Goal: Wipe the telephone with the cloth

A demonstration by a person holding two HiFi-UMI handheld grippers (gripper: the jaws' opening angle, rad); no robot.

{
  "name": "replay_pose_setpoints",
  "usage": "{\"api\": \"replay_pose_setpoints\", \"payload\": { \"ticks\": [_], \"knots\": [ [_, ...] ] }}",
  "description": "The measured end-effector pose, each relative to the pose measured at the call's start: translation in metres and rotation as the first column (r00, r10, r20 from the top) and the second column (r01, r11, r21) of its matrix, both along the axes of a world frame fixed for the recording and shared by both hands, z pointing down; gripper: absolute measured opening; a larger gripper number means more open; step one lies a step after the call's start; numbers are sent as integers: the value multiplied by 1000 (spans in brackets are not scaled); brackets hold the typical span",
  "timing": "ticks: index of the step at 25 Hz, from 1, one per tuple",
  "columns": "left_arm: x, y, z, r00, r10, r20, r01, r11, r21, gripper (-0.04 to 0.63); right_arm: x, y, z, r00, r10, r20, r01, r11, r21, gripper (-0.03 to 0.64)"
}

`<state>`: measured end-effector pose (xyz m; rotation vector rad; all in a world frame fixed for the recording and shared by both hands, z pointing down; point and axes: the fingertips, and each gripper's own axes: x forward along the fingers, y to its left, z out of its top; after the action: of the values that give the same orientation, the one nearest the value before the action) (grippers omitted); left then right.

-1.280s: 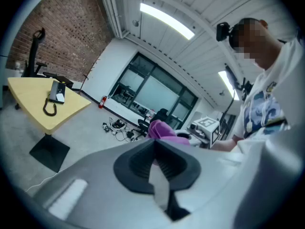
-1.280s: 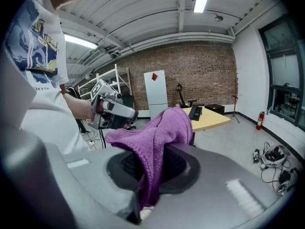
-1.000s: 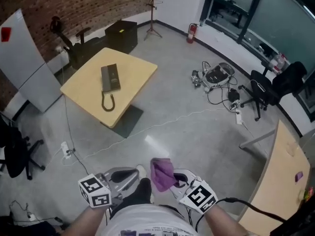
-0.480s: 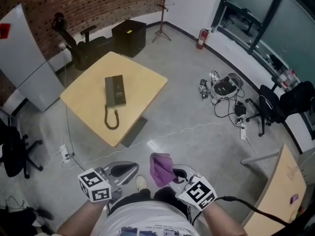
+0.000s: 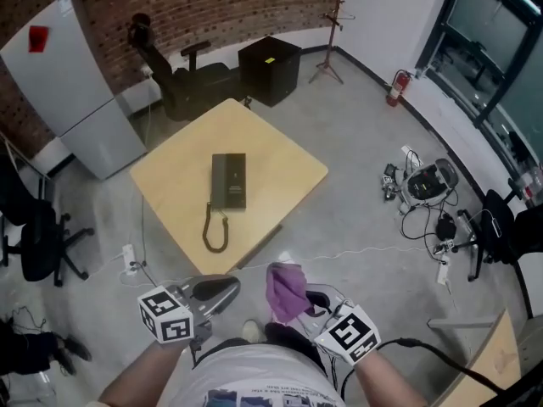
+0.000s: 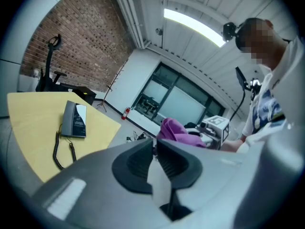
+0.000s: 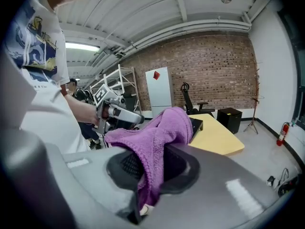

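A bare concrete floor (image 5: 373, 227) spreads well ahead of two hand-held grippers carried side by side at a person's waist. A pale wooden table (image 5: 284, 164) stands on it, ahead of both grippers and well apart from them. Beyond the table, far ahead and to the left of the left gripper (image 6: 154, 149), a tall grey cabinet (image 5: 76, 83) stands against the brick wall, and a black box (image 5: 270, 68) sits on the floor farther ahead still. The telephone (image 5: 228, 181) lies flat near the middle of the table, ahead of the left gripper and out of reach of either tool, its coiled cord (image 5: 214, 231) looping toward the table edge nearest the grippers. The left gripper's jaws have just been opening and stand a narrow slit apart with nothing between them. Just beside it, the right gripper (image 7: 151, 166) is clamped on the purple cloth (image 5: 286, 288), which bunches up above its jaws and drapes down between the pads.
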<state>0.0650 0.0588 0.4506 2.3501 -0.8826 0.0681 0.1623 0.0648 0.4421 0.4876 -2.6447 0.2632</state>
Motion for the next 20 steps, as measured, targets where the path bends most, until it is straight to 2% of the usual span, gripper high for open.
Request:
{"api": "replay_pose_setpoints", "payload": {
  "ticks": [5, 10, 16, 20],
  "knots": [
    [-27, -41, -2, 996, -85, 25, 85, 996, -12, 43, -6, -46, 2, 999, -40, 21, 41, 999, -7, 43],
    [-61, -79, 13, 991, -131, 18, 132, 990, -54, 62, -21, -63, 11, 998, -55, 3, 55, 998, -40, 43],
    [-116, -133, 56, 994, -112, 9, 113, 985, -131, 85, -56, -88, 17, 998, 46, -29, -48, 996, -69, 43],
    [-139, -165, 80, 996, -86, 4, 85, 982, -166, 92, -76, -98, 15, 992, 124, -38, -126, 989, -83, 43]
  ]
}}
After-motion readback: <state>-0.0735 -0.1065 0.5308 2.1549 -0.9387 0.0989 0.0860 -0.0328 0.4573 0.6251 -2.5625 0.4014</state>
